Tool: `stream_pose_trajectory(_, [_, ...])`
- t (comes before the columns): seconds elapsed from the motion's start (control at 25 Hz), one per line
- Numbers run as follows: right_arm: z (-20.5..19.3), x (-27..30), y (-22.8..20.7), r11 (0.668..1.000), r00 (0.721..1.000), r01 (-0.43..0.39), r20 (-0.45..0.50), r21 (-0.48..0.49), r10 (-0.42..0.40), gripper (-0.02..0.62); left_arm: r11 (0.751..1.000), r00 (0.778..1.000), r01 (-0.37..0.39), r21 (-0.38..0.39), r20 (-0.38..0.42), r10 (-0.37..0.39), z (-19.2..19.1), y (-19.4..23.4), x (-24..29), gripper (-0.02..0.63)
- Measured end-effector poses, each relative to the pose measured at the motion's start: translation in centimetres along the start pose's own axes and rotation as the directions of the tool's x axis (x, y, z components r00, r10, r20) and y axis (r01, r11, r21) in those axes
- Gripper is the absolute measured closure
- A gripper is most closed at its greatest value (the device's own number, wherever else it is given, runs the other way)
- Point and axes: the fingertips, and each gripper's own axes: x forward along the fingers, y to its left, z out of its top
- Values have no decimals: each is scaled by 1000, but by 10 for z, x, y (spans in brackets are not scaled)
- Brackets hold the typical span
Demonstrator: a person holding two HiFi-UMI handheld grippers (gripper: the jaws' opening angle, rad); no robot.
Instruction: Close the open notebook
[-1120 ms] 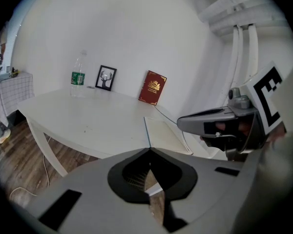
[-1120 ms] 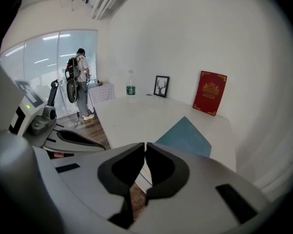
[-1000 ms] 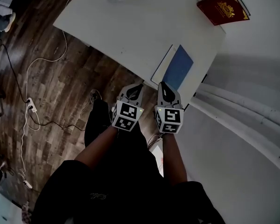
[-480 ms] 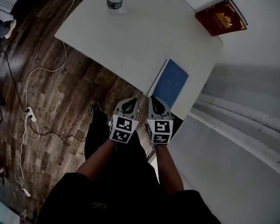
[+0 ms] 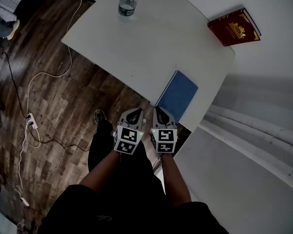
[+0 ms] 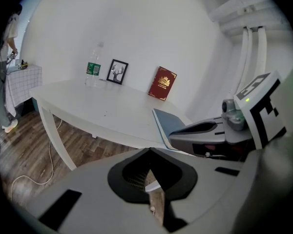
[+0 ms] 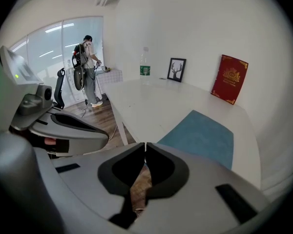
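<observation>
The notebook [image 5: 178, 94] lies shut and flat, blue cover up, at the near edge of the white table [image 5: 151, 38]; it also shows in the left gripper view [image 6: 168, 123] and the right gripper view [image 7: 200, 135]. My left gripper [image 5: 136, 113] and right gripper [image 5: 158, 111] hang side by side just short of the table edge, over the floor and close to my body. Neither touches the notebook. Both pairs of jaws are shut with nothing between them, as seen on the left gripper [image 6: 149, 151] and the right gripper [image 7: 145, 144].
A red book [image 5: 234, 27] leans against the wall at the table's far right. A water bottle [image 5: 128, 4] and a small picture frame [image 6: 118, 72] stand at the far side. A white cable [image 5: 34, 116] trails over the wooden floor. A person [image 7: 88, 72] stands by the window.
Both grippers have drawn back from the notebook's near end toward my body and sunk lower. The notebook stays where it was on the table.
</observation>
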Motion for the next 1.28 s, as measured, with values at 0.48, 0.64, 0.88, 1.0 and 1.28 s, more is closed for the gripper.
stream_pose_trajectory(0.48, [0, 8, 2, 999, 998, 51, -27, 10, -51, 565, 1000, 1000, 27, -2, 5, -27, -1, 14, -14, 603])
stream_pose_trajectory(0.64, [-3, 11, 9, 997, 997, 59, -47, 41, -57, 563, 997, 997, 72, 29, -16, -71, -4, 18, -27, 603])
stream_pose_trajectory(0.88, [1, 15, 21, 993, 999, 14, -52, 117, -8, 431, 988, 989, 145, 58, 7, -146, 9, 20, -45, 603])
stream_pose_trajectory(1.0, [25, -14, 17, 959, 995, 44, 73, 280, -67, 420, 980, 982, 186, 67, 28, -188, 17, 17, -48, 603])
stream_pose_trajectory(1.28, [37, -107, 24, 950, 939, 130, 273, 285, -210, 557, 972, 970, 215, 91, 94, -223, 39, -10, -69, 603])
